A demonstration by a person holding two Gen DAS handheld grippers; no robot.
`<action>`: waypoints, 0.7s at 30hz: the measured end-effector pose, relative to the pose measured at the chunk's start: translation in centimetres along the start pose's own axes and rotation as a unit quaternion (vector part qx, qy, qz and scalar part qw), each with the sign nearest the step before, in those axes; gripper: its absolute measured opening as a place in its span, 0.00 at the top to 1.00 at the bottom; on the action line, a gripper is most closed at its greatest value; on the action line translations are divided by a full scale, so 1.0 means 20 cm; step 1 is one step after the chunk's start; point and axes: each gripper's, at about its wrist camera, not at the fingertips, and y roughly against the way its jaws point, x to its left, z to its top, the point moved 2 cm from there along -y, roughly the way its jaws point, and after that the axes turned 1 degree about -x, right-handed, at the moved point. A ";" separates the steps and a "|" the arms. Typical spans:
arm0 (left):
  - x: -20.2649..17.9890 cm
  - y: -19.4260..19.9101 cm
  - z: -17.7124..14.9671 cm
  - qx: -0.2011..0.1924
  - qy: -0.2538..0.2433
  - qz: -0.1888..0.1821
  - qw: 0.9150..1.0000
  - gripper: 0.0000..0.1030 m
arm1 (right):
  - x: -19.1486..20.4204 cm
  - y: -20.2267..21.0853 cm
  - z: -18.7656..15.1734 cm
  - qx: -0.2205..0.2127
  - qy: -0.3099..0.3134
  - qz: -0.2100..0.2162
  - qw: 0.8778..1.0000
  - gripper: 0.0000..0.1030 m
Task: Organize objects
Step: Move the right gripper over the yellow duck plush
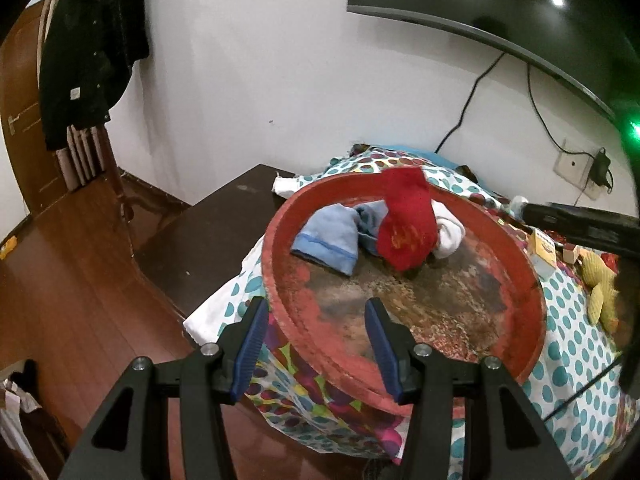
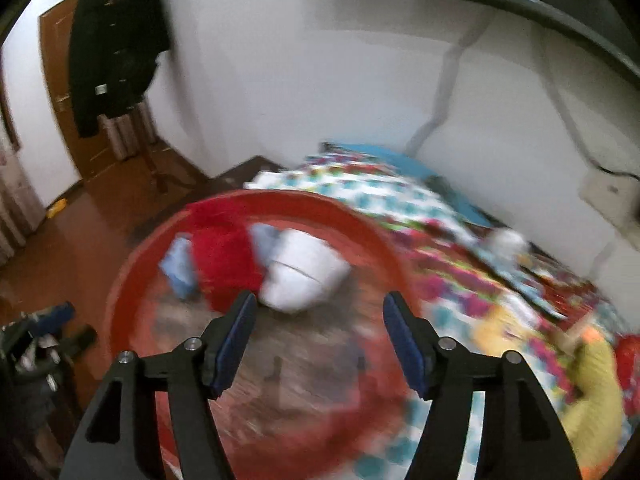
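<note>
A round red tray with a worn bottom lies on a spotted cloth. At its far side lie a blue sock, a red sock that stands up over the others, and a white sock. My left gripper is open at the near rim, which passes between its fingers untouched. In the blurred right wrist view, my right gripper is open above the tray with nothing between its pads. The red sock, white sock and blue sock lie just beyond it.
A spotted cloth covers the surface. On the right lie a yellow plush toy and a small box. A dark table top shows on the left, with wooden floor below. A black coat hangs by the wall.
</note>
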 end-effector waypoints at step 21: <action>-0.32 0.02 -0.11 -0.016 -0.107 -0.010 0.994 0.50 | -1.31 0.10 -0.47 0.119 -0.084 -0.179 0.973 0.36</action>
